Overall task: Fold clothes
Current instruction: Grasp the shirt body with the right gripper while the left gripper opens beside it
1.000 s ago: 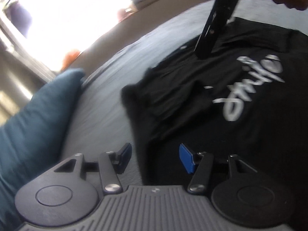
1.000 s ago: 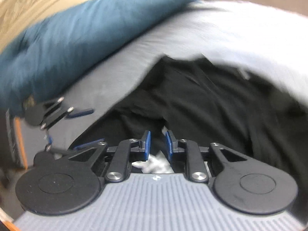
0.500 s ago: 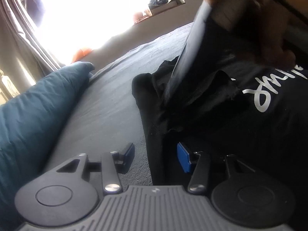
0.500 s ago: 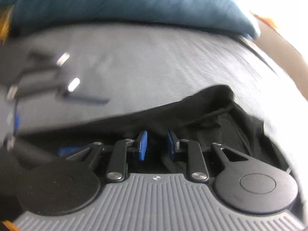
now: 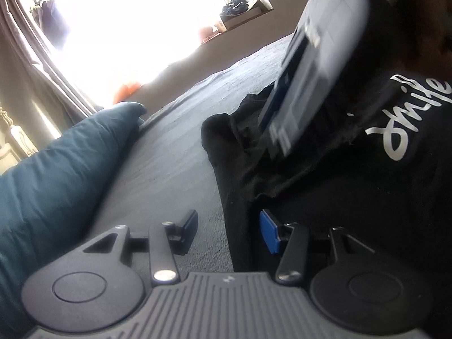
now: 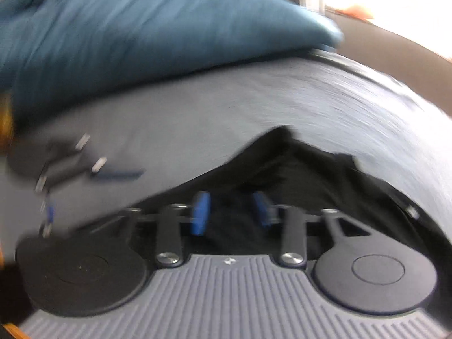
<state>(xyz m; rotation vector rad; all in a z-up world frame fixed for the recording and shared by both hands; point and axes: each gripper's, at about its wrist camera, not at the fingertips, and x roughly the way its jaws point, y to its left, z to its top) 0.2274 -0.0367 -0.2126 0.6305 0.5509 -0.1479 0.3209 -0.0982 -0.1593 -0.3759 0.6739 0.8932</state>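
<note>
A black T-shirt [image 5: 353,197] with white script lettering lies rumpled on a grey bed sheet [image 5: 175,155]. My left gripper [image 5: 228,230] is open and low at the shirt's near edge, with its left pad over the sheet and its right pad over black cloth. My right gripper [image 6: 231,212] is blurred and hovers over a bunched fold of the shirt [image 6: 282,169]. Its jaws are opening, and black cloth lies loose between the pads. In the left wrist view the right gripper [image 5: 278,138] points down onto the bunched cloth.
A blue pillow [image 5: 56,175] lies on the bed to the left of the shirt, close to my left gripper [image 6: 93,175]. A bright window [image 5: 127,28] and a curtain stand behind it. A low brown wall runs beyond the bed.
The right gripper has swung in closer, over the bunched fold. Its jaws, nearly shut around black cloth before, now stand apart. The left gripper dropped slightly towards the shirt's edge, then stayed put.
</note>
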